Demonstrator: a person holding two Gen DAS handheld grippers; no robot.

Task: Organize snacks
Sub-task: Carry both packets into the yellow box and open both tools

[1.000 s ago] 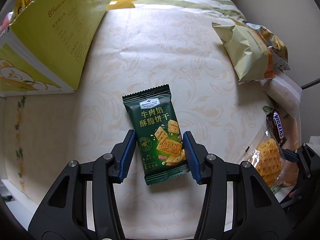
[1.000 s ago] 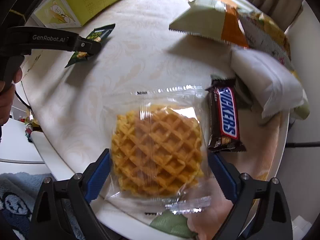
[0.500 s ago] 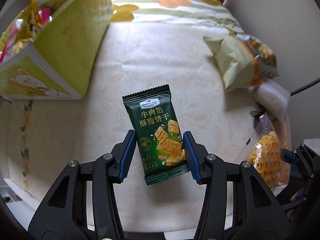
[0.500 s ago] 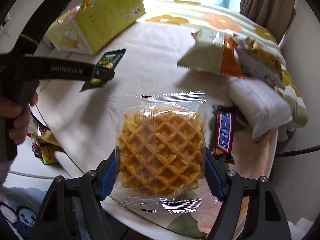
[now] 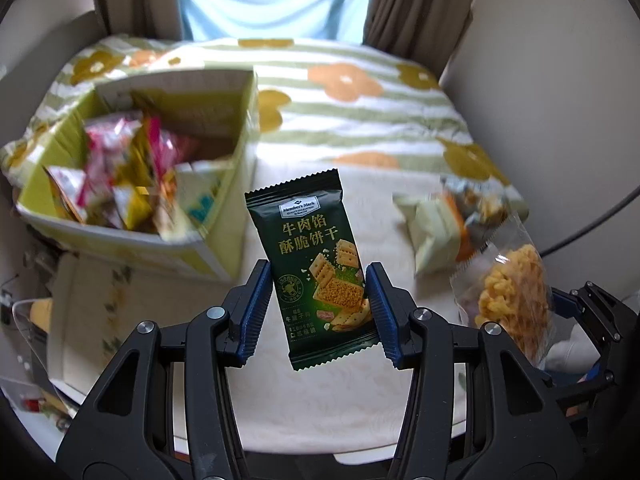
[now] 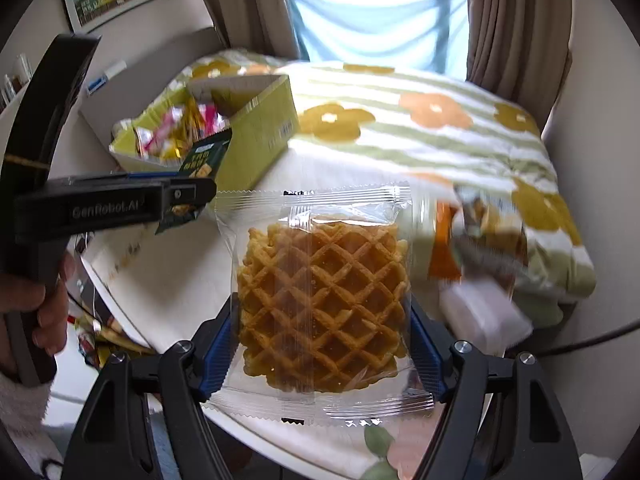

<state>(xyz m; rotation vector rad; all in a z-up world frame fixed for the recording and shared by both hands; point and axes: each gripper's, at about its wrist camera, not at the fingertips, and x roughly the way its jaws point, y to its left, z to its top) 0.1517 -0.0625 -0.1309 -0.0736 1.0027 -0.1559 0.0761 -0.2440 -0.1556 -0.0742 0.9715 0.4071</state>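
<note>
My left gripper (image 5: 318,280) is shut on the lower half of a dark green cracker packet (image 5: 310,248) and holds it upright in the air above the table. My right gripper (image 6: 322,312) is shut on a waffle in a clear wrapper (image 6: 320,280), which is also off the table. In the left wrist view the waffle packet (image 5: 516,296) hangs at the right. An open yellow-green carton (image 5: 236,184) with several bright snack packets (image 5: 120,168) stands at the back left, beyond the green packet (image 6: 202,158).
Chip bags (image 5: 436,224) and a white packet (image 6: 484,312) lie at the table's right side against a floral blanket (image 5: 360,92). A cream cloth (image 5: 160,312) covers the table. A hand (image 6: 44,312) grips the left gripper's handle at the far left.
Both grippers have risen, lifting the green packet and the waffle off the table. The right jaws closed in on the waffle packet. The carton's open top has come into view.
</note>
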